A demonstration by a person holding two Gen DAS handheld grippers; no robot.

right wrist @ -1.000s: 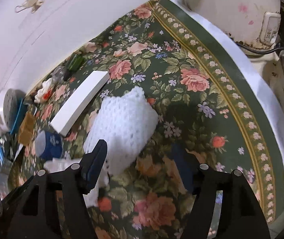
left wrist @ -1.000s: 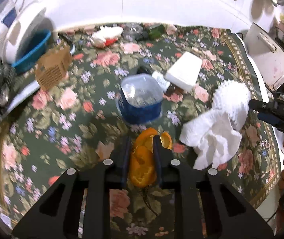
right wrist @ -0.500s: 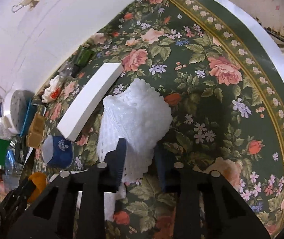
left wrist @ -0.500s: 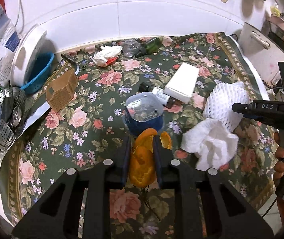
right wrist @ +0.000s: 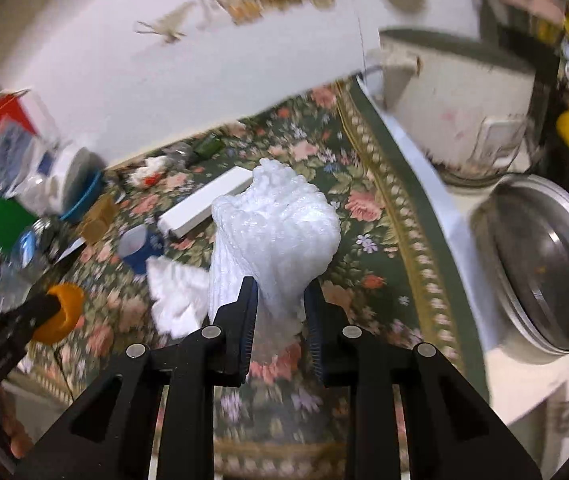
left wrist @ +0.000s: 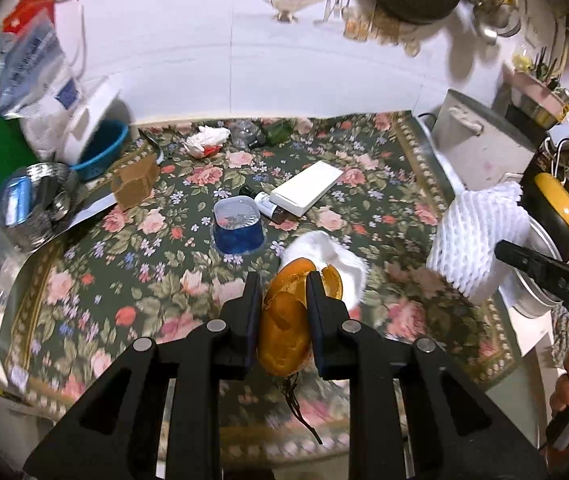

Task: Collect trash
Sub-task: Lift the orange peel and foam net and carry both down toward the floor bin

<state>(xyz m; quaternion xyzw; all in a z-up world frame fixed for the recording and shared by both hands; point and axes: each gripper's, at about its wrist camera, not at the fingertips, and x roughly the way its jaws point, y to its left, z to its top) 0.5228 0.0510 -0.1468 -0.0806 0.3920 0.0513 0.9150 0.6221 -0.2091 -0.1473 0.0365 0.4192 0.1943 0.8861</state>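
Observation:
My left gripper (left wrist: pixel 282 286) is shut on orange peel (left wrist: pixel 284 328), held above the floral tablecloth (left wrist: pixel 132 248). The peel (right wrist: pixel 60 312) also shows at the left of the right wrist view. My right gripper (right wrist: pixel 280 290) is shut on a white foam fruit net (right wrist: pixel 280 220), lifted off the cloth; the same net (left wrist: pixel 480 236) hangs at the right of the left wrist view. A crumpled white tissue (left wrist: pixel 336 256) lies on the cloth below the peel, and it appears as the tissue (right wrist: pixel 176 292) left of the net.
On the cloth sit a blue tub with a clear lid (left wrist: pixel 238 224), a white flat box (left wrist: pixel 306 188), a small bottle (left wrist: pixel 264 200), a brown carton (left wrist: pixel 134 184) and another crumpled tissue (left wrist: pixel 204 140). A steel pot lid (right wrist: pixel 544 264) and a white appliance (left wrist: pixel 480 140) stand right.
The right gripper's jaws closed on the foam net and lifted it. The left gripper rose and pulled back with the orange peel. The tissue stayed on the cloth.

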